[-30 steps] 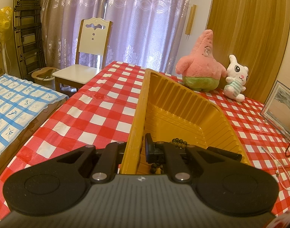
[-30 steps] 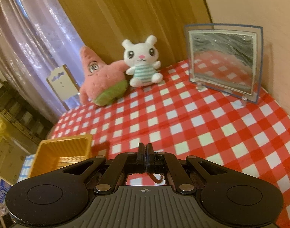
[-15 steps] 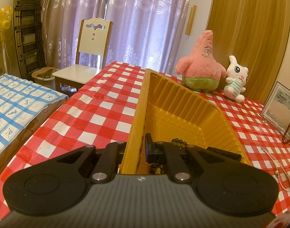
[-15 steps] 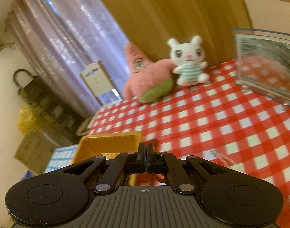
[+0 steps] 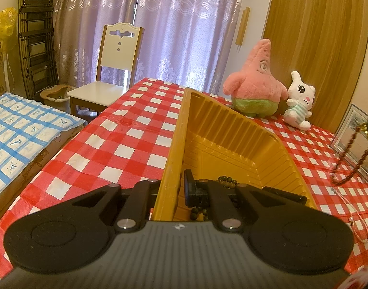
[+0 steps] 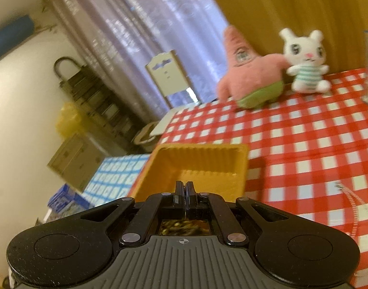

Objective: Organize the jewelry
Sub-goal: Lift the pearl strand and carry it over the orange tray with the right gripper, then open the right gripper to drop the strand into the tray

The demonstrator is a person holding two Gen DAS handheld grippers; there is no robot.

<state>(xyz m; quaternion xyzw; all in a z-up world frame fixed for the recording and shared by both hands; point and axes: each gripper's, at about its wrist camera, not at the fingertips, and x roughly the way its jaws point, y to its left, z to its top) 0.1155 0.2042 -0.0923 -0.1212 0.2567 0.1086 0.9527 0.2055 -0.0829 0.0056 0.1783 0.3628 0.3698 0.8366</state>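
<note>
L gripper (image 5: 175, 190) clamped on near side wall of yellow tray (image 5: 232, 130), one finger outside, one inside. Dark bead bracelet (image 5: 226, 181) lies on tray floor just past my inner finger. R of tray, on checked tablecloth (image 5: 126, 144), thin pink-white bead chain (image 5: 352, 214). R gripper (image 6: 184, 190) jaws together; I see a brown bead strand (image 5: 350, 159) w/ gold bits hanging from it, at far R edge of L view. Tray (image 6: 203, 166) sits just ahead of R gripper, frame blurred. Beyond: pink star plush (image 5: 253, 89), white bunny plush (image 5: 300, 101).
</note>
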